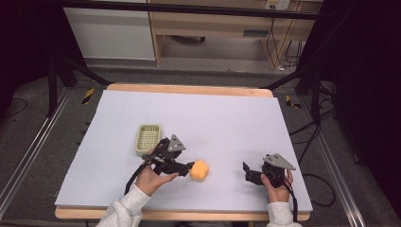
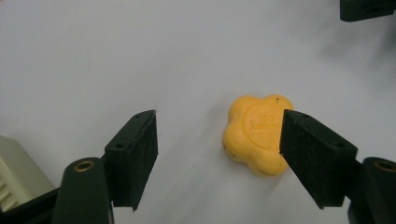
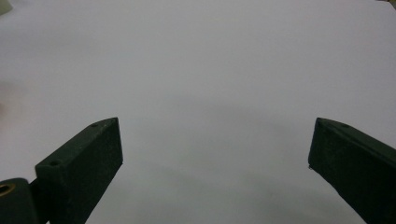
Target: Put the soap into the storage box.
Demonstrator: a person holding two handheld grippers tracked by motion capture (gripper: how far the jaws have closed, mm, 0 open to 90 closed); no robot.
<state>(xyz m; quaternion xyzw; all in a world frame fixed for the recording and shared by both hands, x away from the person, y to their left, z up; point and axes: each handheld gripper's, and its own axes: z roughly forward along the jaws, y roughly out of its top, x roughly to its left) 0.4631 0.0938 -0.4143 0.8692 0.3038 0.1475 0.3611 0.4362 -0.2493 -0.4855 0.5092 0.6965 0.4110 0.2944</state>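
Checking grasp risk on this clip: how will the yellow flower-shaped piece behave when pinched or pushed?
The yellow flower-shaped piece lies flat, so it probably slides rather than rolls. Its lobed rim may turn between the left gripper fingers. It looks solid, likely stiff.

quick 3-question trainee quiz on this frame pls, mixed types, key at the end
1. True or false: the left gripper is clamped on the yellow flower-shaped piece.
2. What lies on the sheet behind the left gripper in the high view? A) a green basket B) a red cup C) a blue plate
3. Fill in: the jaws of the right gripper stand ____ over the bare white sheet.

Key
1. False: its jaws stand apart, one pad at the piece's edge, the other clear of it.
2. A, the green basket.
3. Open.
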